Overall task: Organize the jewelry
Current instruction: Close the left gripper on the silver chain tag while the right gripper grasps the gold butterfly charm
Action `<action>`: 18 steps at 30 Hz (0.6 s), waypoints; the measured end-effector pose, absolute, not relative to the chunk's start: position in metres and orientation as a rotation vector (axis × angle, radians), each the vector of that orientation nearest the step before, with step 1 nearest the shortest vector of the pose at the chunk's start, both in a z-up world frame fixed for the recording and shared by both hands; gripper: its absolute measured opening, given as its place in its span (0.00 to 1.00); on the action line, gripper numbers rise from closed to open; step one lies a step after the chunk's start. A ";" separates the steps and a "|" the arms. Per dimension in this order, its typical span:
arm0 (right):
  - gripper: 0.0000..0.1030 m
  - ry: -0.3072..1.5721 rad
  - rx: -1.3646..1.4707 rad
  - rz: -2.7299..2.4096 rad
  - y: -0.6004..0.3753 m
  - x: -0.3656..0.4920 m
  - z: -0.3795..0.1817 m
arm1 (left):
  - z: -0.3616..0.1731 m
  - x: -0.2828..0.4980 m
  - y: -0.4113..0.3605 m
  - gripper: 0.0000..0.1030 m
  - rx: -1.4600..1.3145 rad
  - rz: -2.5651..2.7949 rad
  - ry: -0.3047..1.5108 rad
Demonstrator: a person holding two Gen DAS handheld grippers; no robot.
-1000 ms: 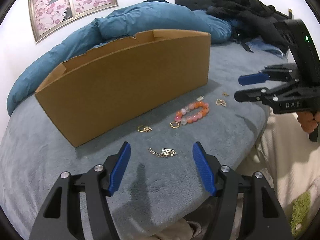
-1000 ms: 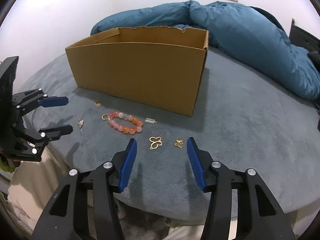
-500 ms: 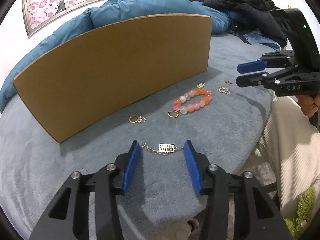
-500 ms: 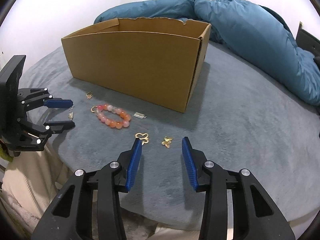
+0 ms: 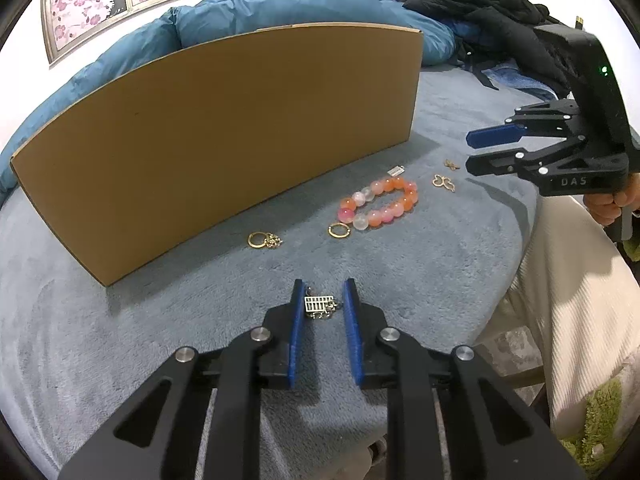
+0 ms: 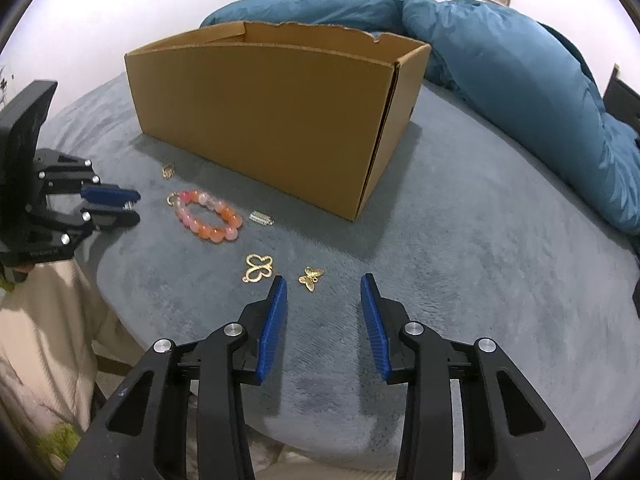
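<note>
The left gripper [image 5: 323, 298] points down at the grey blanket [image 5: 440, 264] of the bed, and its jaws are closing around a small silver chain with a ladder-like charm [image 5: 319, 306]. The charm lies between the blue pads [image 5: 297, 320], close to the left one; whether either pad already presses on it cannot be told.

Beyond these jaws, further up the blanket, lie a gold ring with a small charm [image 5: 264, 240], a plain gold hoop [image 5: 339, 231] and an orange-and-pink bead bracelet [image 5: 378, 203], the hoop just beside the bracelet. A small silver clasp piece [image 5: 396, 170] lies past the bracelet, near the foot of the cardboard box [image 5: 224, 136], which stands upright behind all the jewelry.

The right gripper [image 6: 323, 294] hovers over the blanket with its jaws closing but well spread, nothing pinched between them. A gold butterfly charm [image 6: 311, 278] lies just ahead of the jaws, nearer the left pad. A gold open-work butterfly link [image 6: 258, 267] lies just outside that pad, to its left. The box stands open-topped well ahead of these jaws, with a blue duvet [image 6: 500, 52] heaped behind it.
</note>
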State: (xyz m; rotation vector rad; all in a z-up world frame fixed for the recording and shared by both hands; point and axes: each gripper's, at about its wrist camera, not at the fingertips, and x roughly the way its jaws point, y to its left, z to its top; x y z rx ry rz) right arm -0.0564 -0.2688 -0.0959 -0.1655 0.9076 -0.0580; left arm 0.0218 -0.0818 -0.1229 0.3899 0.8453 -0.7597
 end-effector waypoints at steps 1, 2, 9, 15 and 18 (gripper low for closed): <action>0.30 0.913 -0.169 -0.056 -0.270 -0.055 -0.097 | -0.123 0.022 -0.082 0.17 0.391 -0.760 0.845; 0.29 0.920 -0.171 -0.054 -0.271 -0.054 -0.098 | -0.123 0.021 -0.082 0.17 0.393 -0.759 0.844; 0.24 0.935 -0.185 -0.017 -0.275 -0.049 -0.102 | -0.122 0.022 -0.082 0.17 0.396 -0.760 0.846; 0.19 0.943 -0.209 0.029 -0.273 -0.041 -0.104 | -0.122 0.022 -0.081 0.17 0.392 -0.763 0.848; 0.18 0.951 -0.225 0.045 -0.270 -0.038 -0.107 | -0.122 0.023 -0.081 0.17 0.391 -0.765 0.849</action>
